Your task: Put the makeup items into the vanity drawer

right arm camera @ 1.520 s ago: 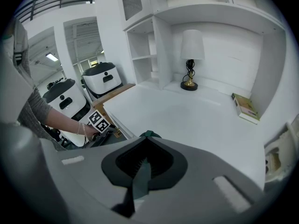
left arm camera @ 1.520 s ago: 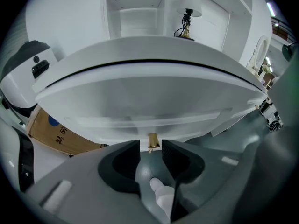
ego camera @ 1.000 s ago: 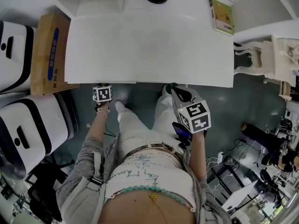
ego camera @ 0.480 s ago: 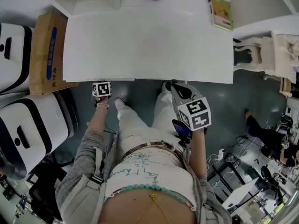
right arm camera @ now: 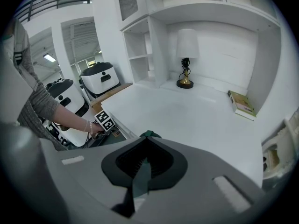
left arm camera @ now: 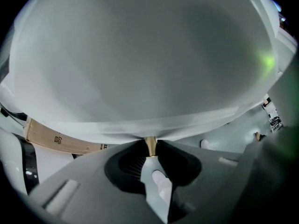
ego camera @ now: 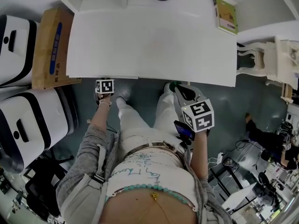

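Slippage off knob (left arm camera: 150,148) under vanity (ego camera: 149,41) edge threatens clamped left gripper (left arm camera: 150,142) if pulled askew; right gripper (right arm camera: 146,143) pinches green item (ego camera: 174,85).

No clear word readable anywhere. Cardboard box (ego camera: 50,48) at left of the head view: blue oval label (ego camera: 55,48) with white lettering, too small to read. Same box edge (left arm camera: 60,141) in the left gripper view: one dark logo-like mark and a tiny print line, illegible. Green book (ego camera: 226,16) at the tabletop's far right corner: cover print blurred, also unreadable in the right gripper view (right arm camera: 243,104). White top (ego camera: 142,164) on the person: dark handwritten script across the front, not legible. Left marker cube (ego camera: 104,86) and right marker cube (ego camera: 197,115): black-and-white square code patterns only, no letters or digits.
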The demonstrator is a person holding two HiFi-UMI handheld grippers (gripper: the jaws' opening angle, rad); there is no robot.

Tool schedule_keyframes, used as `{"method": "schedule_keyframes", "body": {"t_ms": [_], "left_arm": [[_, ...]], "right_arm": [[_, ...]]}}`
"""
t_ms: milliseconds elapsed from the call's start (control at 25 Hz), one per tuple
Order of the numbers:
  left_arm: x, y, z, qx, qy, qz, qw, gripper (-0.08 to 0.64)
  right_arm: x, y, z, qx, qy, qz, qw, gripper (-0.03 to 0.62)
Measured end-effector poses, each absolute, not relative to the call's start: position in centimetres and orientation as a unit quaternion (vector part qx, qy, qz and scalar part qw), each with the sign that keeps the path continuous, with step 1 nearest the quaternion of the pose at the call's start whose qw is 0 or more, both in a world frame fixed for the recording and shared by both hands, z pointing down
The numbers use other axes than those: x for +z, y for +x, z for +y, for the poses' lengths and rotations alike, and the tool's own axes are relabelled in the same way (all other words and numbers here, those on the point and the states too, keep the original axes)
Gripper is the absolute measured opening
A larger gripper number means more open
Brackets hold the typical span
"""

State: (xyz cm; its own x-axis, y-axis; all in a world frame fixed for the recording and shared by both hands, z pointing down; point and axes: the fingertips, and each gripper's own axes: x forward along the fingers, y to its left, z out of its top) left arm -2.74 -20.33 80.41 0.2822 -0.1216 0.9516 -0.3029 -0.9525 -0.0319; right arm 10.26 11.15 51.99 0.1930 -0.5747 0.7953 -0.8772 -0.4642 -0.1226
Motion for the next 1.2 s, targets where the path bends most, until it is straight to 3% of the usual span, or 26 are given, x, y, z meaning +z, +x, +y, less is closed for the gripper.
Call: {"method": "schedule_keyframes", "body": {"t_ms": [1200], "left_arm": [[80.5,-6.2,-18.5,0.603,0.784,-0.131,0.064,0.081]], "right_arm": [[51.6,9.6,11.9,0.401,0.750,-0.495,0.181,0.029]]}}
